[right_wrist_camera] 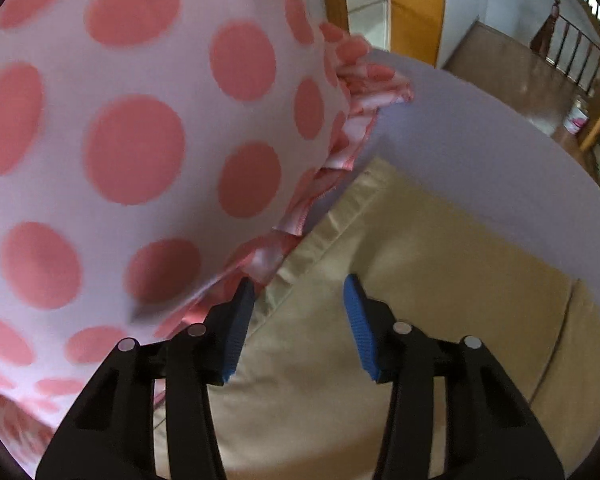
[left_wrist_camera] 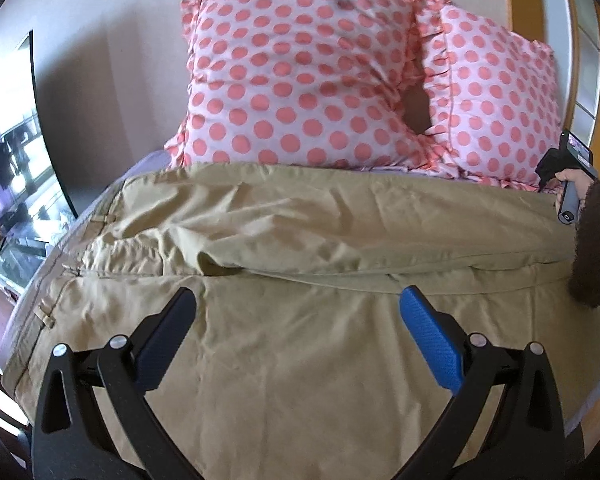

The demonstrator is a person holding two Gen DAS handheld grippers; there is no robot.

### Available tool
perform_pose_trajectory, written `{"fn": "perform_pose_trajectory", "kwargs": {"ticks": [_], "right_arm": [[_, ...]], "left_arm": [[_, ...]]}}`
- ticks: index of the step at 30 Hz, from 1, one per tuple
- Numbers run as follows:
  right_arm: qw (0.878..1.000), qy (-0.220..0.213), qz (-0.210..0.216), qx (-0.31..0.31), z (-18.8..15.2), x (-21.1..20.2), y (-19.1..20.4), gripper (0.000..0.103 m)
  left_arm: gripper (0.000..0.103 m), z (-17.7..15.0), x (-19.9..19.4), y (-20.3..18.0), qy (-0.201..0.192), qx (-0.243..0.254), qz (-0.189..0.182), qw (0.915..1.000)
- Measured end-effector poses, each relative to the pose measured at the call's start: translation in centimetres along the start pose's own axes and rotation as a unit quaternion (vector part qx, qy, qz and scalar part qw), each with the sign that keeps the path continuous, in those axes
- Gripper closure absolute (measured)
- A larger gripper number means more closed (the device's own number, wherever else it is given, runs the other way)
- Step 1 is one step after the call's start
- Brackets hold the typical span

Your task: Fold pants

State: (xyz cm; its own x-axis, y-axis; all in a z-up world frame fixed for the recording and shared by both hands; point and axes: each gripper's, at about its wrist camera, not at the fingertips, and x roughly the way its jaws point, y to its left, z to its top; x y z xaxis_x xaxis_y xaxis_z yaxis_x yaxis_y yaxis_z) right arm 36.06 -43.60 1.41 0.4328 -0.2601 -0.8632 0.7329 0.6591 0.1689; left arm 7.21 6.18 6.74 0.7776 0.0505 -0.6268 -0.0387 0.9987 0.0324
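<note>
The wrinkled tan cotton pants (left_wrist_camera: 300,240) lie flat across the pale purple bed sheet (right_wrist_camera: 480,152), spread out for folding. The left gripper (left_wrist_camera: 298,312) hangs above them, fingers wide apart, holding nothing. The right gripper (right_wrist_camera: 300,300), fingers apart too (nothing between), sits at the leg ends, by the pink dotted pillow (right_wrist_camera: 120,140) at ten o'clock, probably ready to grab.

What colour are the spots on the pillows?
Coral pink spots on pale pink pillows, clearest in the left wrist view.

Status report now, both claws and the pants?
Left claw open above pants. Right claw open at leg hem end. Pants flat on bed, one leg folded over. Dotted pillow close beside right claw.
</note>
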Motion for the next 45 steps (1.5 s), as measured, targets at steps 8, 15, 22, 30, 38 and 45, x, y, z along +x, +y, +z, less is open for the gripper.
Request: {"fn": "perform_pose_trajectory", "kwargs": {"ticks": [8,15,22,30,38,45], "right_arm": [[0.997,-0.041,0.072,0.001,-2.6,-0.6,-3.7,0.102],[0.965,-0.106,0.237,0.018,-6.5,-8.5,-10.4,0.102],[0.934,-0.089,0.34,0.067,-14.2,-14.2,-22.9,0.102],[0.93,0.022,0.351,0.107,-15.8,-10.0,-26.1,0.065],[0.929,0.042,0.339,0.144,-16.2,-8.1,-25.9,0.058],[0.919,0.023,0.35,0.181,-14.3,-5.8,-25.5,0.101]], "left_arm": [[0.002,-0.9,0.8,0.7,0.012,-0.018,-0.002,0.9998],[0.002,-1.7,-1.0,2.0,-0.003,-0.042,0.005,0.9991],[0.002,-2.2,-3.2,4.1,-0.03,-0.07,0.012,0.997],[0.002,-0.5,-2.5,6.7,-0.027,-0.101,-0.034,0.994],[0.002,1.9,0.4,10.6,-0.01,-0.16,-0.12,0.9798],[0.002,6.6,5.8,13.9,0.017,-0.202,-0.087,0.9754]]}}
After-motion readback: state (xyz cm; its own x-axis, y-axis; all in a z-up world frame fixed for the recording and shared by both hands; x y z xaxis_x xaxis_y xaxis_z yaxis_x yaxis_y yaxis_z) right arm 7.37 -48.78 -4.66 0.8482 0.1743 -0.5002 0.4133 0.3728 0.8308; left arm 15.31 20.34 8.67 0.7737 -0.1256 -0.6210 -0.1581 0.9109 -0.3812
